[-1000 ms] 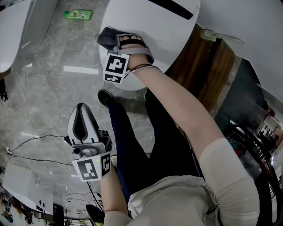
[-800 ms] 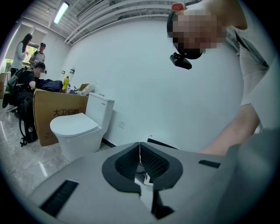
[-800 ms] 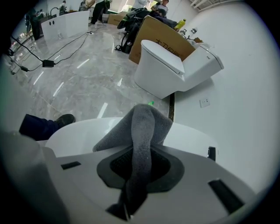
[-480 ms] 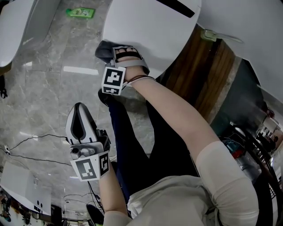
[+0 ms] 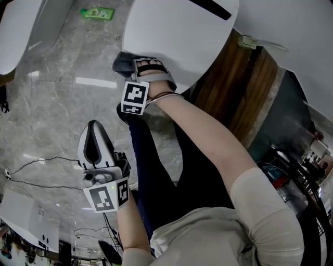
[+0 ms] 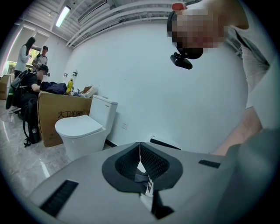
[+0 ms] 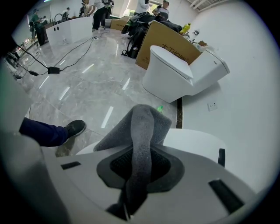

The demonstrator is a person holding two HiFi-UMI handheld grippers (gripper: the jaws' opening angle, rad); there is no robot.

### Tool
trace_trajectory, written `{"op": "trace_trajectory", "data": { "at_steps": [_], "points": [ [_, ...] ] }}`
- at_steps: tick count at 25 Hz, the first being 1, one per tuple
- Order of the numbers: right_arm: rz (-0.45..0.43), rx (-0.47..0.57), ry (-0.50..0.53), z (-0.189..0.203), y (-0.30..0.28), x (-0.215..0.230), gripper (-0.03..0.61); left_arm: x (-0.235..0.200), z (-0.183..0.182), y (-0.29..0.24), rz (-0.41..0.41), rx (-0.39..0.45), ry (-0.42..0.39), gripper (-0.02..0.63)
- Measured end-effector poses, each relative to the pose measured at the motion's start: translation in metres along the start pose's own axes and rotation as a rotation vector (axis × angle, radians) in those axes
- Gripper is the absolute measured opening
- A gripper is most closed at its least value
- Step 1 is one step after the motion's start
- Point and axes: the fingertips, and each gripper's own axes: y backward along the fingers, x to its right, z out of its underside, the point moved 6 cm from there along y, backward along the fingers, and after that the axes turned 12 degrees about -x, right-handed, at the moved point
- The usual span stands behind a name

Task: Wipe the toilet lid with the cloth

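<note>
The white toilet lid (image 5: 177, 36) fills the top middle of the head view. A grey cloth (image 5: 123, 61) lies at its near left edge, and my right gripper (image 5: 136, 62) is shut on it. In the right gripper view the cloth (image 7: 141, 127) is pinched between the jaws and folds forward over the lid (image 7: 194, 144). My left gripper (image 5: 95, 124) hangs low over the floor, well away from the toilet. In its own view the left gripper (image 6: 140, 151) is shut on nothing and points at a white wall.
The person's dark trouser leg and shoe (image 5: 123, 113) stand just below the lid. A green item (image 5: 97, 13) and cables (image 5: 36, 166) lie on the marble floor. A wooden panel (image 5: 244, 88) runs right of the toilet. Another toilet (image 7: 175, 70) and a cardboard box (image 6: 52, 118) stand farther off.
My right gripper has drawn the cloth back across the lid toward its near edge. The left gripper has stayed where it was.
</note>
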Motion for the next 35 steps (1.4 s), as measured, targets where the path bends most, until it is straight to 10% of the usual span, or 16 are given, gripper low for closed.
{"op": "trace_trajectory", "data": {
  "at_steps": [8,23,35],
  "points": [
    [0.005,0.137,-0.261,0.008,0.016,0.026,0.071,-0.001,0.004,0.002,-0.003,-0.001,-0.005,0.015],
    [0.019,0.884,-1.038,0.069,0.187,0.078,0.071,0.002,-0.003,-0.01,-0.017,0.007,-0.013,0.015],
    [0.051,0.901,-1.059,0.094,0.197,0.075,0.071,0.016,-0.01,-0.023,-0.004,0.009,-0.035,0.015]
  ]
}}
